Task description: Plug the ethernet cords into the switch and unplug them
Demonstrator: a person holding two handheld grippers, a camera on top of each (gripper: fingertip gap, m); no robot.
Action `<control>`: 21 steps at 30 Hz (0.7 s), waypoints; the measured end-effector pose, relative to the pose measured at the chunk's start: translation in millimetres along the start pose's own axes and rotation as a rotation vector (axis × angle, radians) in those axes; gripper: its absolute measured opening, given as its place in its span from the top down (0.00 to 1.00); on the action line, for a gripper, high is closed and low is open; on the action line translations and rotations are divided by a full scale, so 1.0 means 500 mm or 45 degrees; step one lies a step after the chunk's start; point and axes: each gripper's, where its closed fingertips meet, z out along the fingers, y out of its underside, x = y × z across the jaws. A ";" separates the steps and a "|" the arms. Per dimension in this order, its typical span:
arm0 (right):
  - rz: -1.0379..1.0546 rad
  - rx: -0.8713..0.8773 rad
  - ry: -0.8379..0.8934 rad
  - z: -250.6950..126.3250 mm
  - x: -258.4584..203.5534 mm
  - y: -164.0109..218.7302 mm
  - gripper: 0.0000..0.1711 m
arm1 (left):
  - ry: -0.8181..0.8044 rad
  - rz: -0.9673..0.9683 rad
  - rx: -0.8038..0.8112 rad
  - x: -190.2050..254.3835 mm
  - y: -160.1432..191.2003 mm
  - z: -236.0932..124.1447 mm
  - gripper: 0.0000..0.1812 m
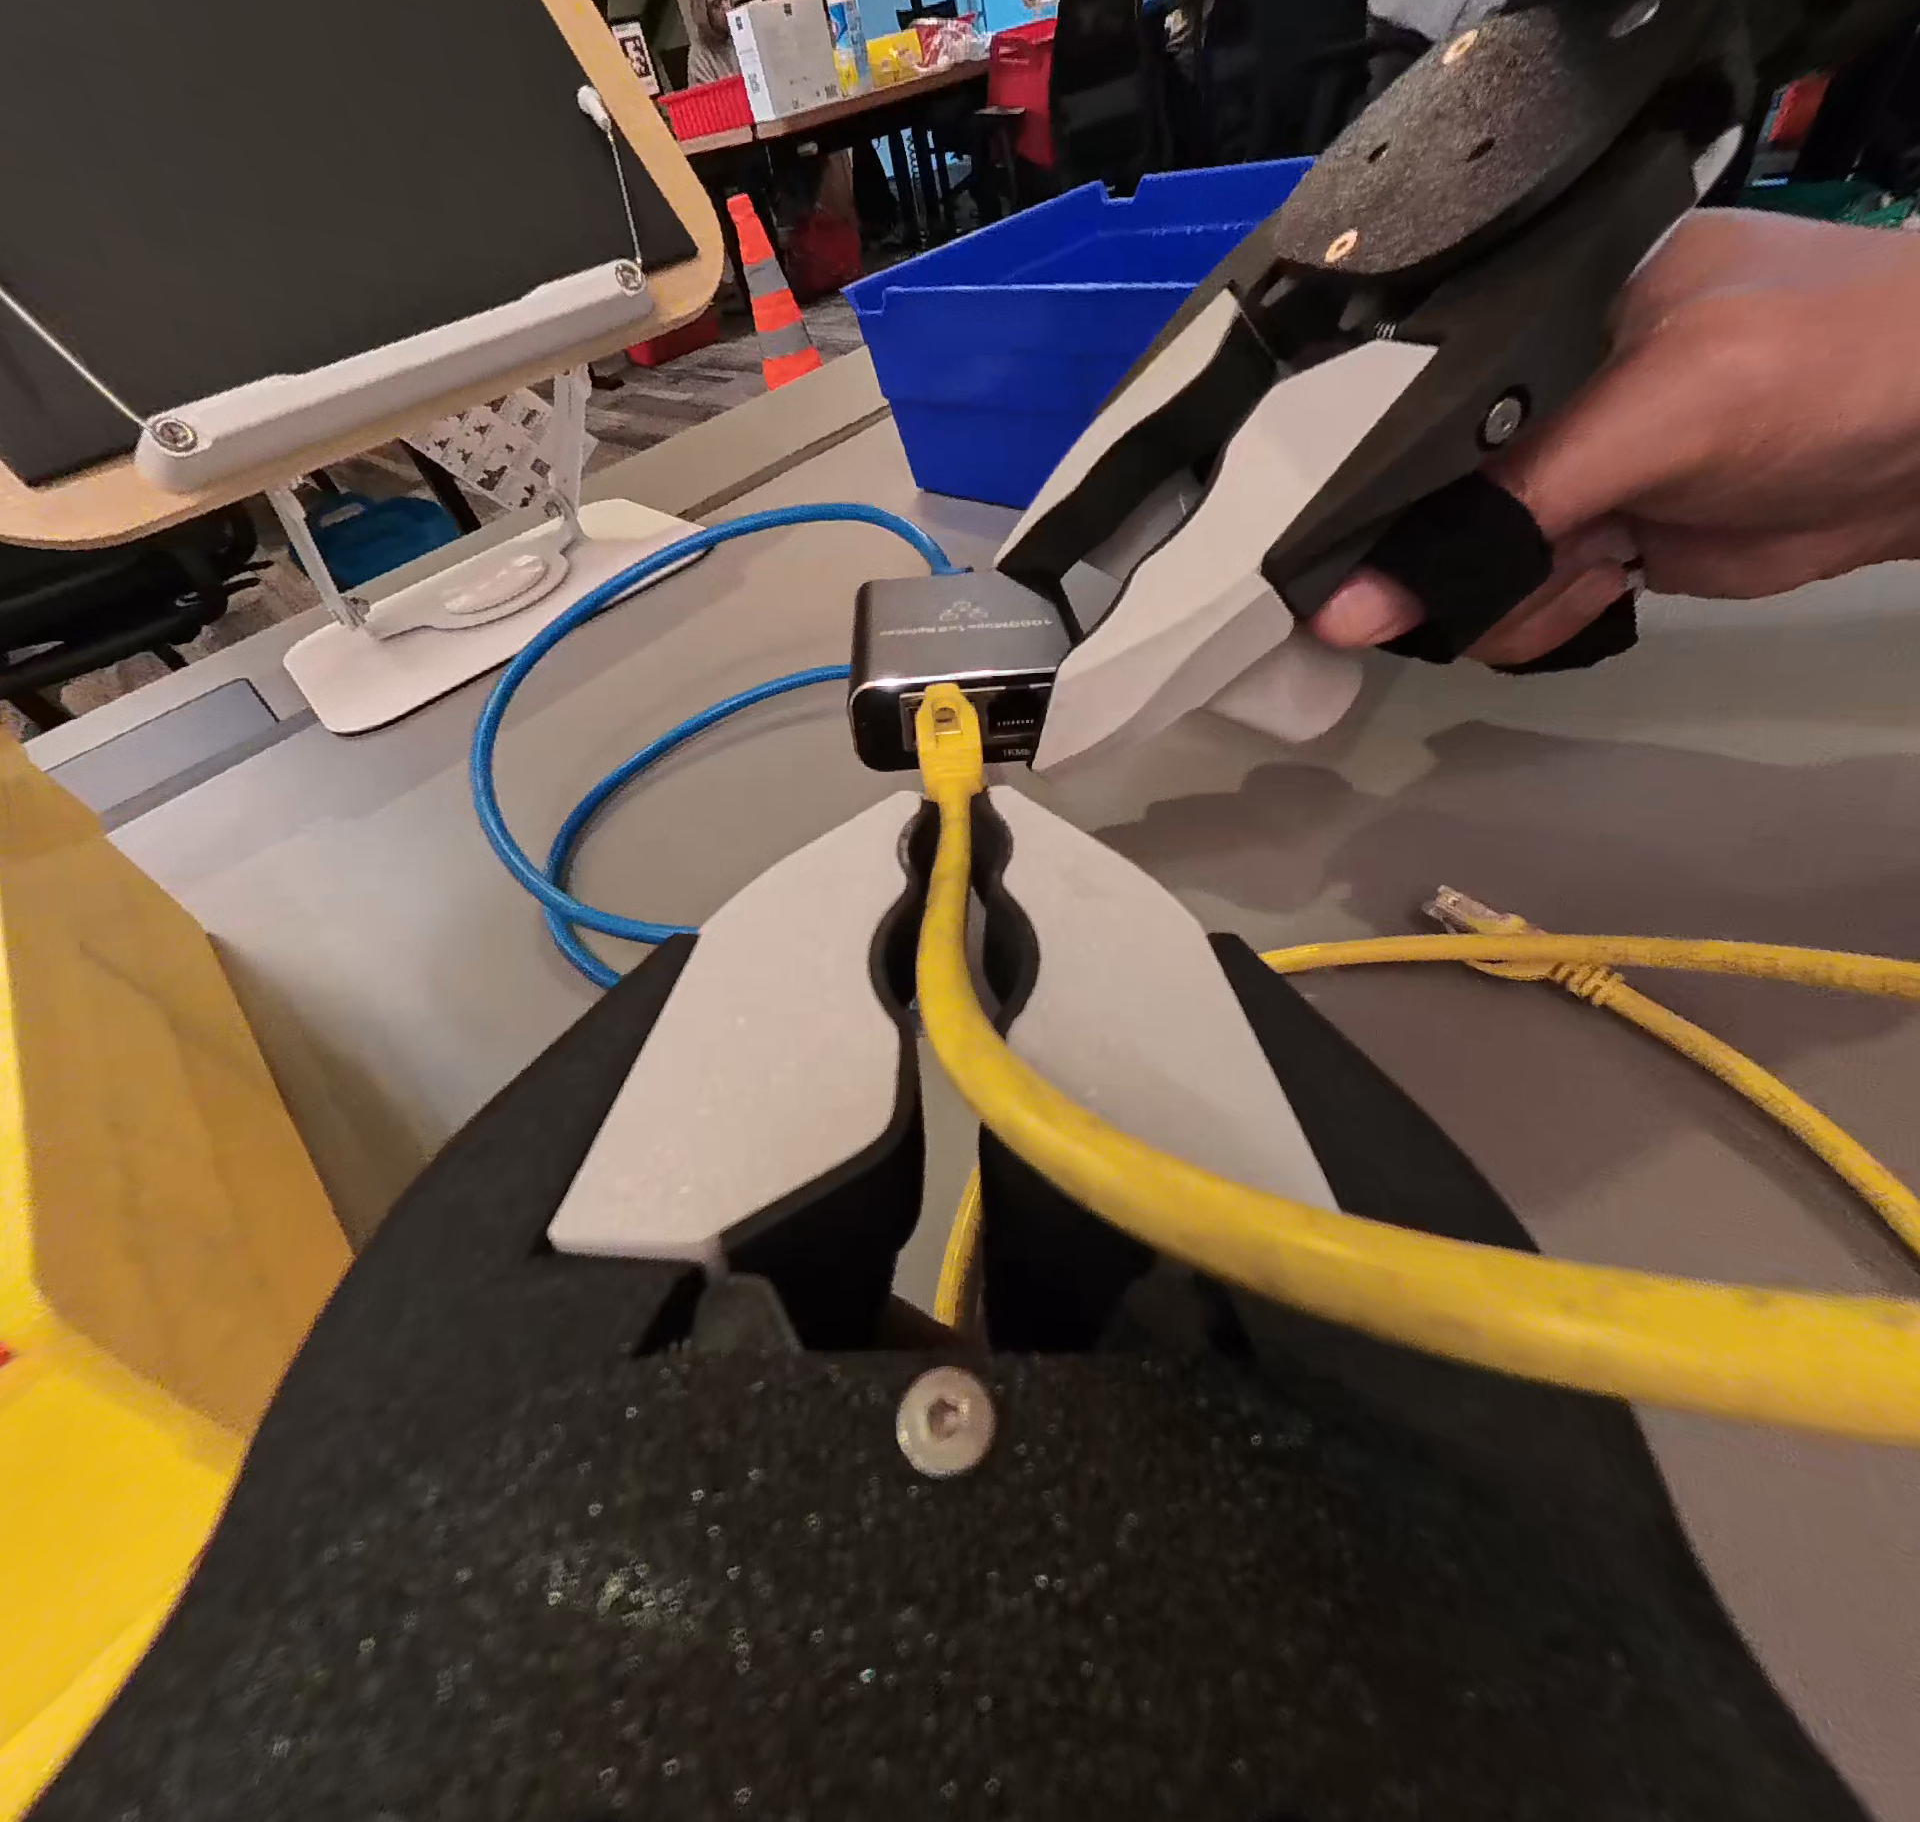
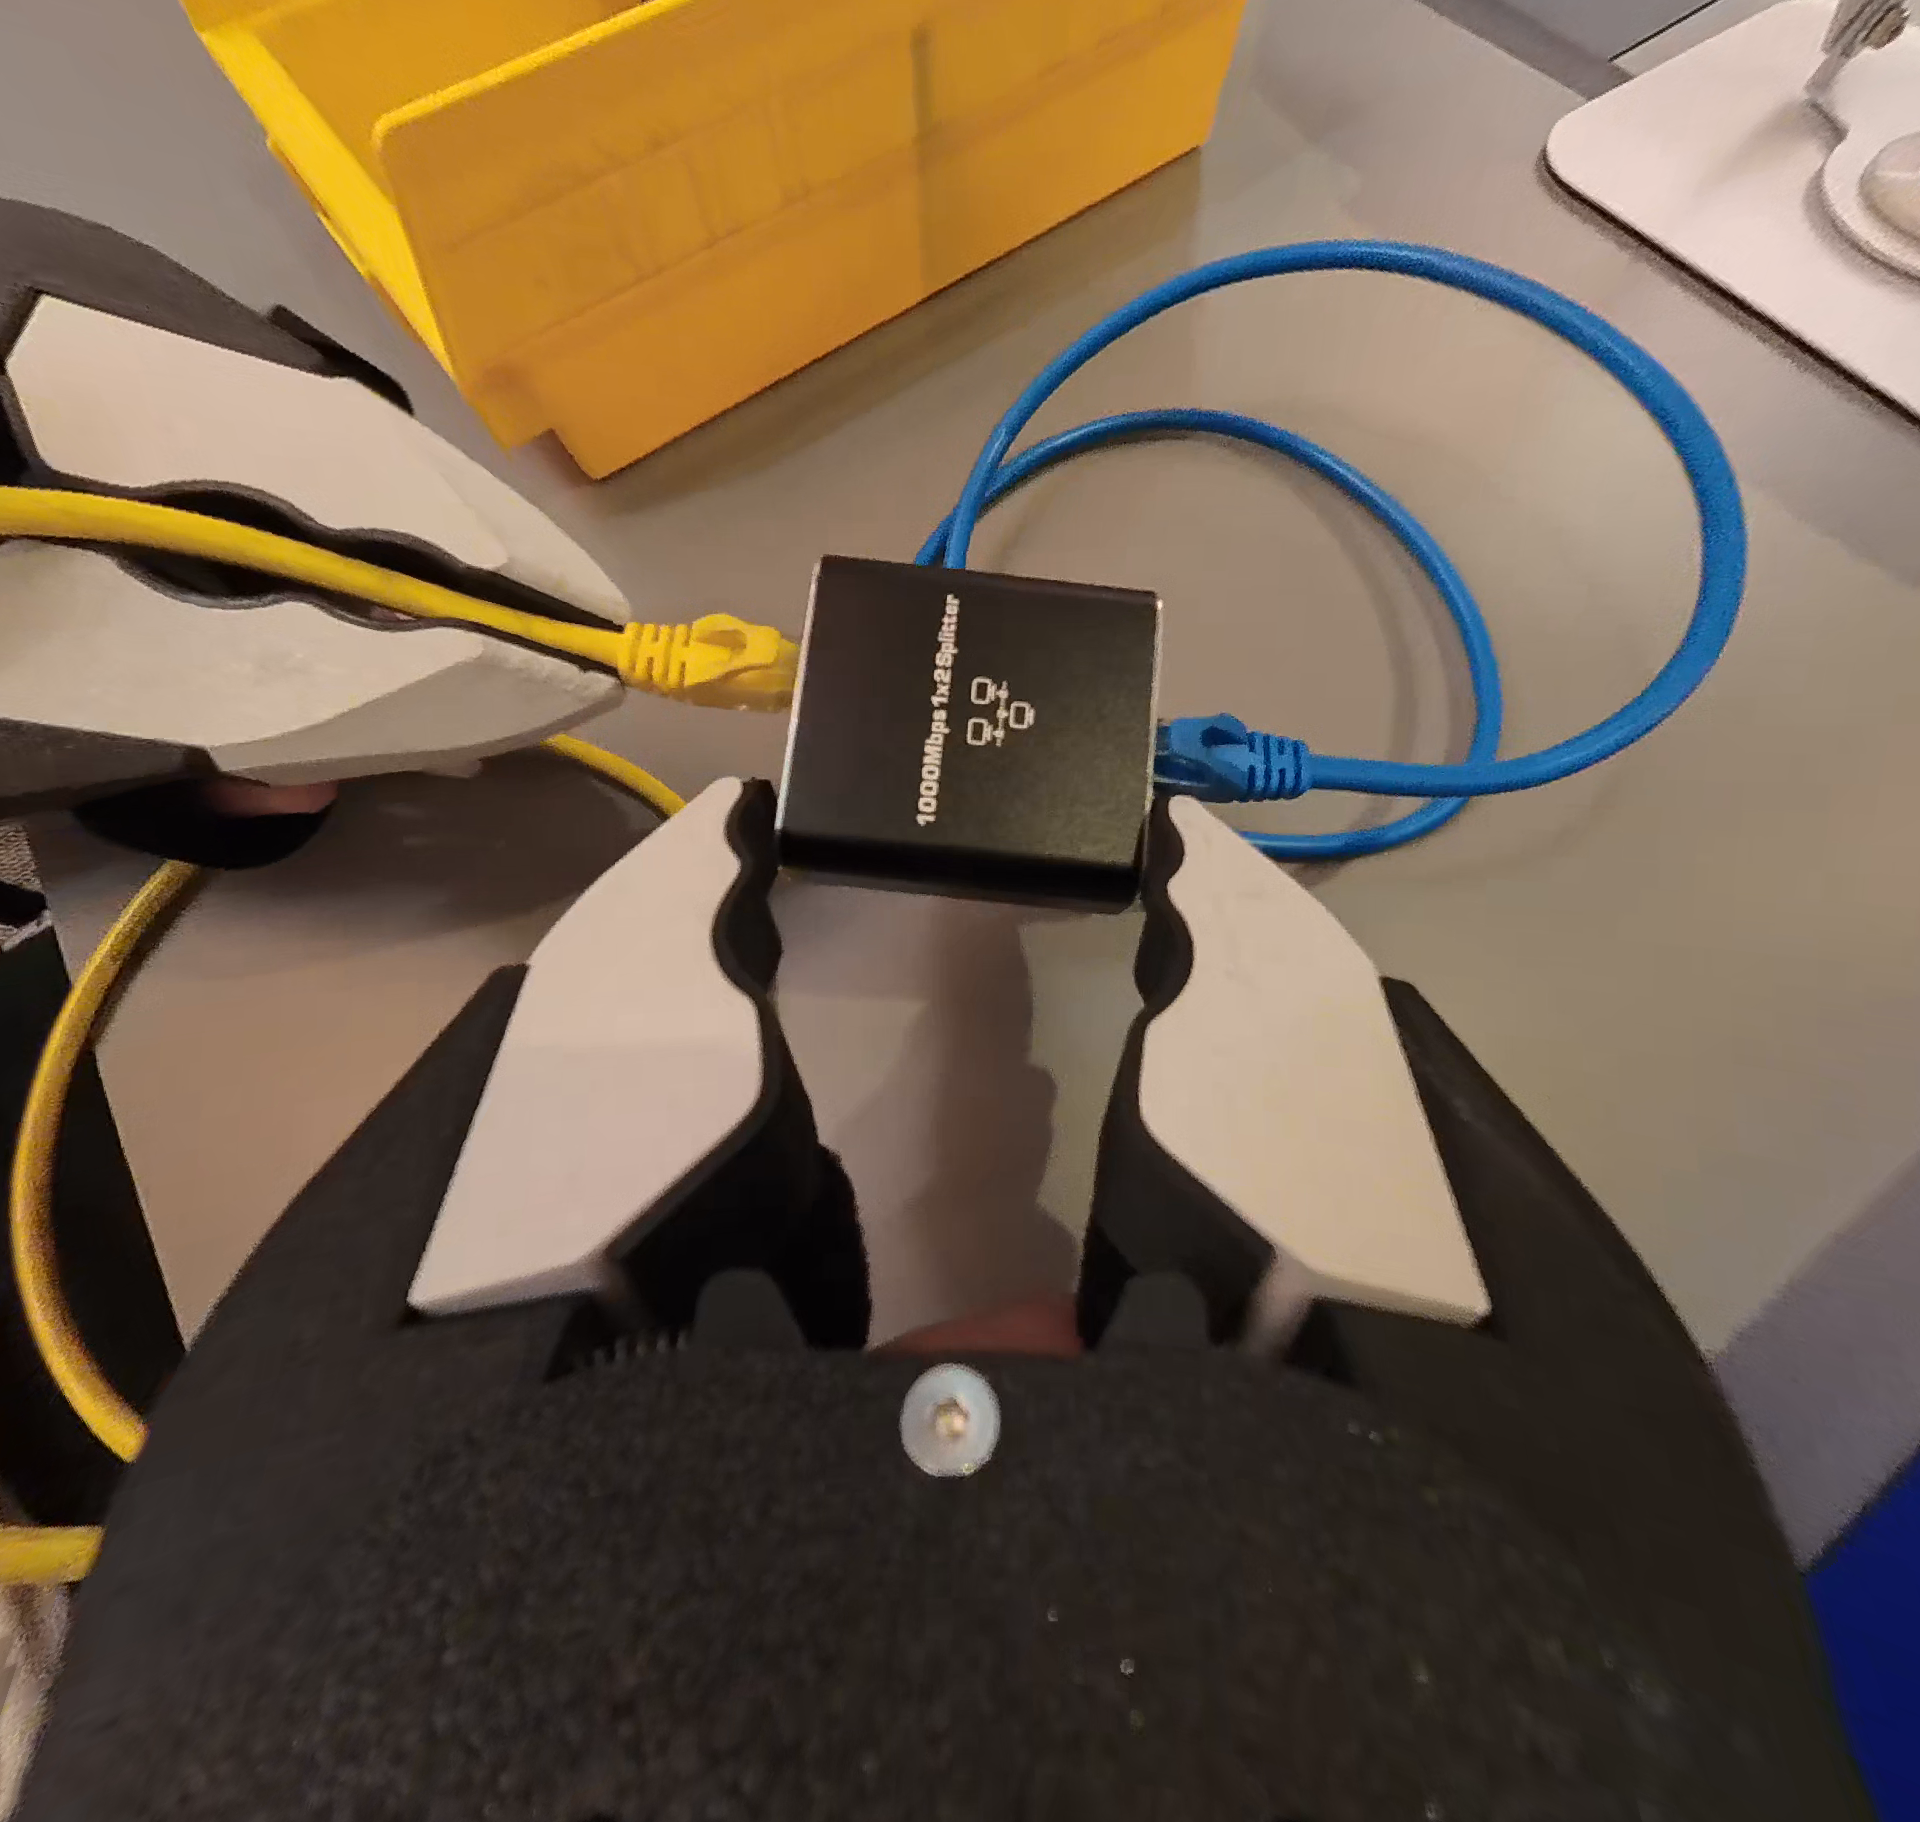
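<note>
Yellow cord seated in switch, both grippers clamped.
Left gripper (image 1: 951, 816) pinches yellow cord (image 1: 940, 899) just behind its plug, in the switch (image 2: 971, 723) port. Right gripper (image 2: 961, 827) grips the switch's near edge; blue cord (image 2: 1558, 484) exits its far side on grey table (image 2: 1558, 941).

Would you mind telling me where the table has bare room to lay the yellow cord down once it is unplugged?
Bare table lies right of the switch, between the right gripper and the loose yellow plug. It is crowded left of the switch, where the blue cord loops, and by the yellow bin. The left gripper fills the front.
</note>
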 end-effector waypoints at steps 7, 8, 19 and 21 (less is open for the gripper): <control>-0.101 -0.053 0.039 -0.010 0.007 0.009 0.60 | 0.022 -0.010 -0.044 0.009 0.006 0.011 0.97; -0.102 -0.051 0.042 -0.011 0.008 0.009 0.60 | 0.018 -0.009 -0.040 0.008 0.005 0.012 0.97; 0.061 -0.090 0.088 0.014 0.052 0.015 0.60 | -0.034 -0.086 -0.169 -0.015 0.032 0.024 0.88; 0.105 -0.125 0.123 0.031 0.086 0.019 0.60 | -0.051 -0.085 -0.235 -0.026 0.050 0.012 0.83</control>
